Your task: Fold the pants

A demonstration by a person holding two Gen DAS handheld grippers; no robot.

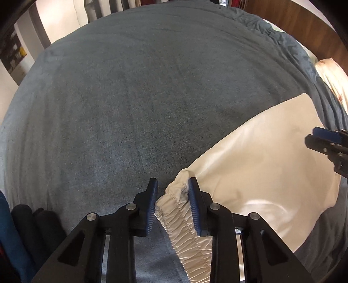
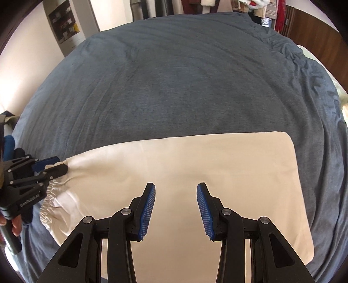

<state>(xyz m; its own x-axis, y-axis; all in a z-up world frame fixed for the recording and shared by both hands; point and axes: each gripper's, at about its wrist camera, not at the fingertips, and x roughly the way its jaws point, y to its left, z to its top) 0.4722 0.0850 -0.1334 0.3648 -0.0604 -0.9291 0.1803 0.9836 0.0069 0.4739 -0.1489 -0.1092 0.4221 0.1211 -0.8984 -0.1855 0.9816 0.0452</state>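
Cream-white pants [image 2: 195, 169] lie flat on a grey-blue bed cover, folded into a wide rectangle; they also show in the left wrist view [image 1: 271, 169]. Their gathered elastic waistband [image 1: 184, 217] sits between the fingers of my left gripper [image 1: 173, 189], whose jaws stand apart around it. In the right wrist view the left gripper [image 2: 52, 165] is at the waistband end [image 2: 52, 196] on the left. My right gripper [image 2: 176, 191] is open and empty, hovering over the near middle of the pants. It shows at the right edge of the left wrist view [image 1: 326, 139].
The grey-blue bed cover [image 2: 174, 87] spreads wide beyond the pants. Dark and blue folded clothes [image 1: 26, 228] lie at the bed's near left. A wooden headboard [image 1: 304, 24] and pillow [image 1: 332, 76] are at the right. Hanging clothes [image 2: 217, 6] lie beyond the bed.
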